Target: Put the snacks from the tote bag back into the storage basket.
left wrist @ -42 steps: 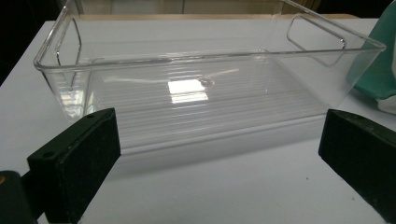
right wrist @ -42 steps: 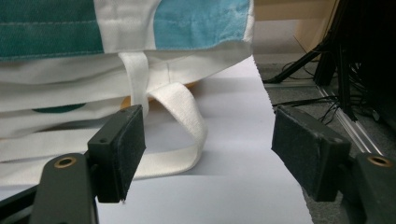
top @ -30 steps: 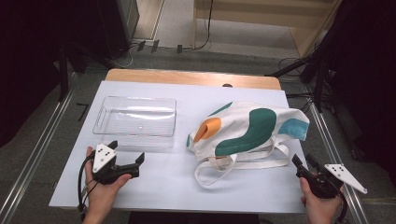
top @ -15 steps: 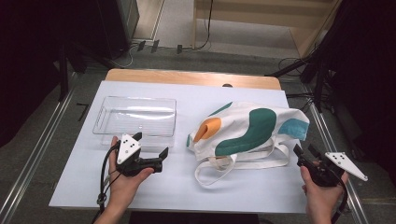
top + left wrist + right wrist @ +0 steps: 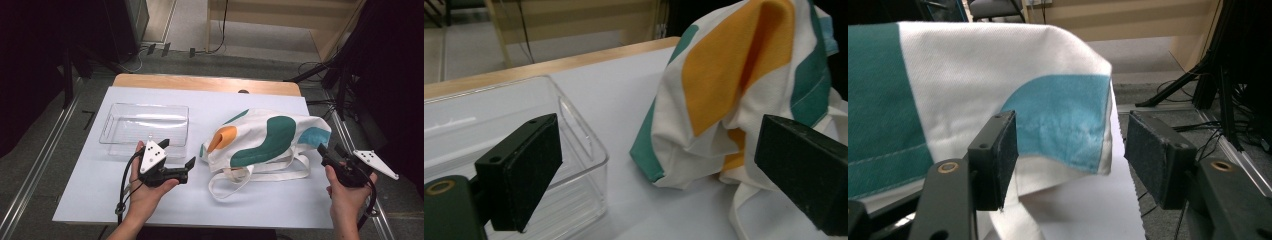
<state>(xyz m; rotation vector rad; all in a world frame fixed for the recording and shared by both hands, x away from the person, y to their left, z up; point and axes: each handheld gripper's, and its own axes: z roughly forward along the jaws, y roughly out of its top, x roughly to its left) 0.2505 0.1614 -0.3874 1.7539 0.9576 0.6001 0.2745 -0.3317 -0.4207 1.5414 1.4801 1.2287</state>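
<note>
A white cloth tote bag with orange, green and blue patches lies on the right half of the white table, its straps trailing toward me. My left gripper hovers just left of the bag's orange end. Its jaws stand wide open and have just been closing slightly, with nothing pressed between them. My right gripper is at the bag's blue corner. That corner hangs between its pads untouched, and its jaws have just been opening.
A clear plastic tray sits empty on the left half, close behind my left gripper; its near corner is beside the left jaw. A wooden strip runs along the table's far edge. Dark stand legs and cables crowd the floor at right.
My left hand has moved right along the tray's front toward the bag and lifted a little. My right hand has edged up toward the bag's blue corner.
</note>
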